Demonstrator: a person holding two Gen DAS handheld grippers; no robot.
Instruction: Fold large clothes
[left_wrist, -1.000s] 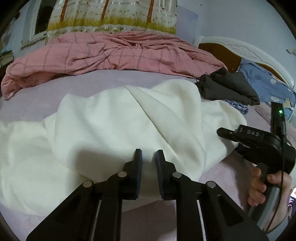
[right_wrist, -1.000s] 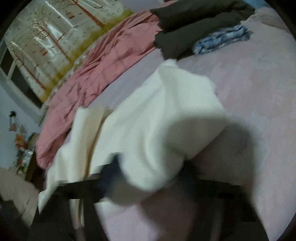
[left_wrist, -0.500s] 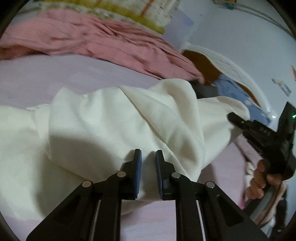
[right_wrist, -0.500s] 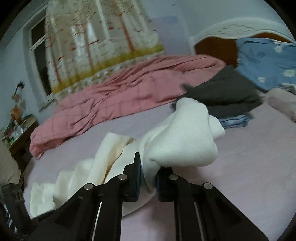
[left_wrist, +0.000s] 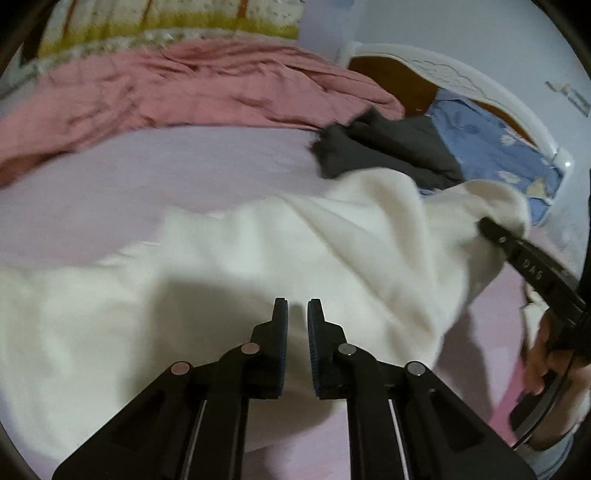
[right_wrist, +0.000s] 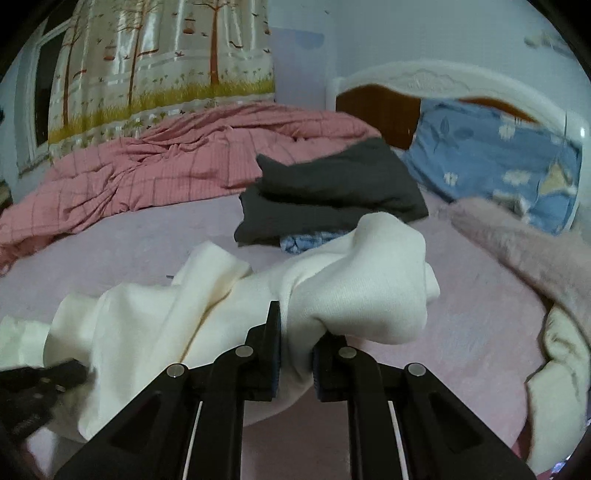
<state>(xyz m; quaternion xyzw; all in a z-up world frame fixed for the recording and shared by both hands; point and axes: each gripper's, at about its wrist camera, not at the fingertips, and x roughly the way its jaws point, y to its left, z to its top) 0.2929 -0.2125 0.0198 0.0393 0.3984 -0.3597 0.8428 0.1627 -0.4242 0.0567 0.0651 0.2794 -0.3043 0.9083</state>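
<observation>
A large cream garment (left_wrist: 221, 266) lies spread and rumpled on the pink bed sheet (left_wrist: 184, 166). My left gripper (left_wrist: 297, 314) hovers over its near part with a narrow gap between the fingers and nothing in them. My right gripper (right_wrist: 295, 317) is shut on a bunched fold of the cream garment (right_wrist: 351, 280) and holds it lifted above the sheet (right_wrist: 461, 314). The right gripper also shows at the right edge of the left wrist view (left_wrist: 491, 229), pulling the cloth up and to the right.
A folded dark grey garment (right_wrist: 332, 192) sits on a blue patterned cloth (right_wrist: 306, 242) behind the cream one. A pink checked quilt (right_wrist: 166, 158) is heaped at the back. A blue pillow (right_wrist: 498, 147) leans on the headboard. A fuzzy pink blanket (right_wrist: 535, 251) lies at the right.
The right gripper has closed on the cream fold and lifted it up and to the right. The left gripper has stayed over the near part with the same narrow gap.
</observation>
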